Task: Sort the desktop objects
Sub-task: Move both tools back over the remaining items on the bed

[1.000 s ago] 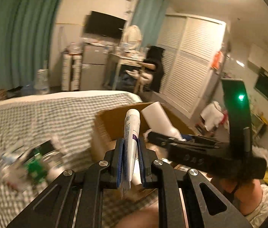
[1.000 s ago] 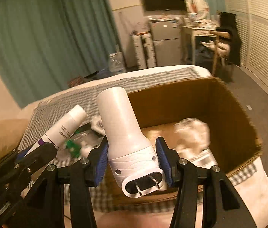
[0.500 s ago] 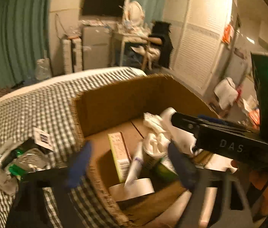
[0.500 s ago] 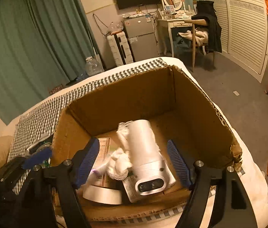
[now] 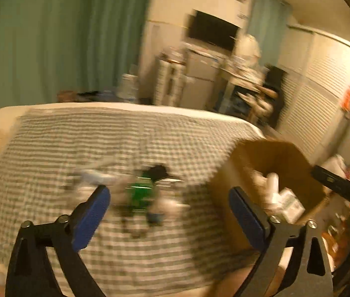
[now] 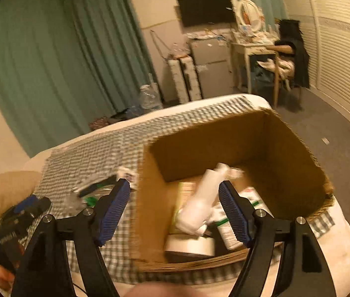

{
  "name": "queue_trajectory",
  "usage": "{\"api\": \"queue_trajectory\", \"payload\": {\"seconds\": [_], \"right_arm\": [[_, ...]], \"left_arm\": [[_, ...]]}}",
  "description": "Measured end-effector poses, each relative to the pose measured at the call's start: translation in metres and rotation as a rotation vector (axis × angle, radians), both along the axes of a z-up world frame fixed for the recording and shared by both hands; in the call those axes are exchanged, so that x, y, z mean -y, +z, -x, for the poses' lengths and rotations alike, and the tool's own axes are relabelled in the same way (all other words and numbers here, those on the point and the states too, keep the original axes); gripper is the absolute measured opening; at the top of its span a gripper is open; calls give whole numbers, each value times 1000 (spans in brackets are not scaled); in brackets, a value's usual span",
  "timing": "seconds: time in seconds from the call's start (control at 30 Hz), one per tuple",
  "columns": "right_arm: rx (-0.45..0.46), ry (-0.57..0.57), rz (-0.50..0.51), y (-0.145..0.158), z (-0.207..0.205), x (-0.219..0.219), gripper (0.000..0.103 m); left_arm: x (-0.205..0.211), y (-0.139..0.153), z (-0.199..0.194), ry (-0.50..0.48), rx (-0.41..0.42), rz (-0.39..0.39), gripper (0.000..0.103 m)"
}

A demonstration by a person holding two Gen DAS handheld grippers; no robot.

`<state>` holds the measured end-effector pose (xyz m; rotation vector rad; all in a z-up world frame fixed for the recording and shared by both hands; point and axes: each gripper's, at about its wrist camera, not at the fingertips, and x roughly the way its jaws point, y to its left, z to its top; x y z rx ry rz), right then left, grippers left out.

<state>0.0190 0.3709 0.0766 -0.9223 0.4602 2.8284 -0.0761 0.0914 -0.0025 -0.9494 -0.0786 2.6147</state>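
My left gripper (image 5: 167,193) hangs over the checked cloth (image 5: 100,143), its jaws opening wide with nothing between them. Under it lies a blurred pile of small things, among them a green packet (image 5: 141,193). The open cardboard box (image 5: 227,185) stands to its right. My right gripper (image 6: 175,184) is open above the box (image 6: 199,148). A white plug-in device (image 6: 199,205) lies free inside, on a tape roll (image 6: 189,246) and some cartons. The pile (image 6: 93,193) shows left of the box, and so does the left gripper's body (image 6: 13,222).
The cloth covers a soft, rounded surface whose edge (image 6: 343,242) drops off just right of the box. Behind are teal curtains (image 6: 51,61), a small fridge (image 6: 209,66), and a desk with a chair (image 6: 281,66).
The left gripper let go of the white tube over the box, opened and swung left over the pile. The right gripper opened and dropped the white device into the box.
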Motion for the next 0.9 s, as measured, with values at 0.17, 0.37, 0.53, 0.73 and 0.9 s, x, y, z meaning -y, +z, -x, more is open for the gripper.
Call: {"api": "queue_trajectory", "payload": {"seconds": [0.17, 0.37, 0.53, 0.73, 0.9], "right_arm": [[-60, 97, 9, 8, 10, 59, 84], [-37, 188, -22, -21, 35, 118, 84], [86, 236, -67, -74, 59, 143, 84], [165, 237, -62, -114, 87, 141, 84], [226, 234, -49, -139, 112, 138, 84]], "left_arm": [[89, -2, 0, 213, -10, 61, 102], [124, -43, 13, 322, 56, 114, 102], [113, -88, 18, 247, 45, 81, 102], [90, -130, 50, 86, 138, 23, 103], [72, -146, 73, 98, 86, 166, 103]]}}
